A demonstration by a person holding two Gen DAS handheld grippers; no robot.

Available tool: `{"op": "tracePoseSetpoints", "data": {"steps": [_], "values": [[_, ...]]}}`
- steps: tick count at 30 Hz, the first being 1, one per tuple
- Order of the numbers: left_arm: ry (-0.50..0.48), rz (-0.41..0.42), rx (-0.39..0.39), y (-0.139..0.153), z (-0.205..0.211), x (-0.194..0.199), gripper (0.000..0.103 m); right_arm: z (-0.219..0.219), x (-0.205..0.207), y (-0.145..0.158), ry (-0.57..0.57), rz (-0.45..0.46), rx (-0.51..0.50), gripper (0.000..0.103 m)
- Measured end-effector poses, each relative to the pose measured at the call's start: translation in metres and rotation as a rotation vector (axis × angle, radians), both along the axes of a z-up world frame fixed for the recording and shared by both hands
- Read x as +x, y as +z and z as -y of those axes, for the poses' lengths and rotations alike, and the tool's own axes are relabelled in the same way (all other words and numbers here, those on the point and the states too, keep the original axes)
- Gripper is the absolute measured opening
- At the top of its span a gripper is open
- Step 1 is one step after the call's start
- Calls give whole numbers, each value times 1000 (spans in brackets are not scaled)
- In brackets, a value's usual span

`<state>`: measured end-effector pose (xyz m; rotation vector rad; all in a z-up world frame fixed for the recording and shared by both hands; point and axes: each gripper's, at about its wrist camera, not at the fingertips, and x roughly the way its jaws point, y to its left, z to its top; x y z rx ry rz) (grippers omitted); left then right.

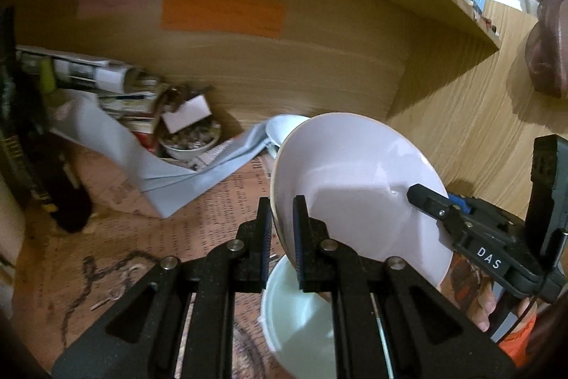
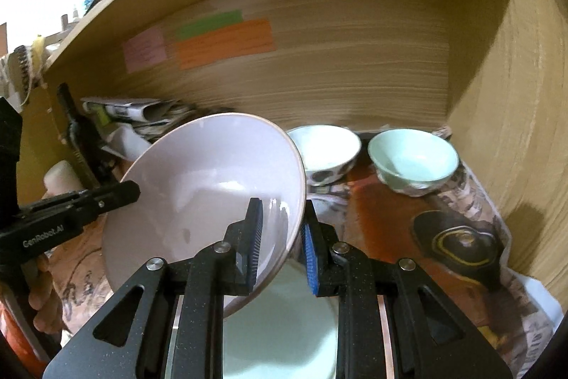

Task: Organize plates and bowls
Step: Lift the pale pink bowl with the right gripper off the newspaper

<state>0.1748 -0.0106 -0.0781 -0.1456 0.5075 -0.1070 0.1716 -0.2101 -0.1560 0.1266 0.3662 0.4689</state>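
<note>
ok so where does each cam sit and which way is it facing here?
Left wrist: on the left gripper, looking along its fingers into the wooden shelf, past the pink bowl it grips; the right gripper and fingers of a hand show lower right.
Right wrist: on the right gripper, facing the same shelf, two bowls behind; the left gripper and a hand show at left.
Shared: pink bowl, colored notes, pale dish below.

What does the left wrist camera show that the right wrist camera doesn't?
Only the left wrist view shows the small dish of bits by the paper pile and the grey folded sheet. Only the right wrist view shows the green bowl, the patterned bowl and the black spoon. Both show the white bowl gripped by both tongs, left and right, plus the orange note.
</note>
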Motion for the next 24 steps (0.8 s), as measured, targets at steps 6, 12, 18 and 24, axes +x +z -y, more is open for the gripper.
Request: {"op": "tracePoseSetpoints", "data": {"steps": [6, 12, 18, 24], "values": [[53, 31, 1, 1, -22, -31, 10, -24, -15, 0, 51, 3, -4, 19], [100, 51, -8, 0, -41, -60, 10, -45, -29, 0, 101, 8, -17, 19], [138, 54, -17, -6, -59, -81, 10, -66, -38, -4, 146, -2, -22, 19], [171, 42, -26, -15, -77, -97, 10, -86, -44, -10, 190, -20, -36, 19]]}}
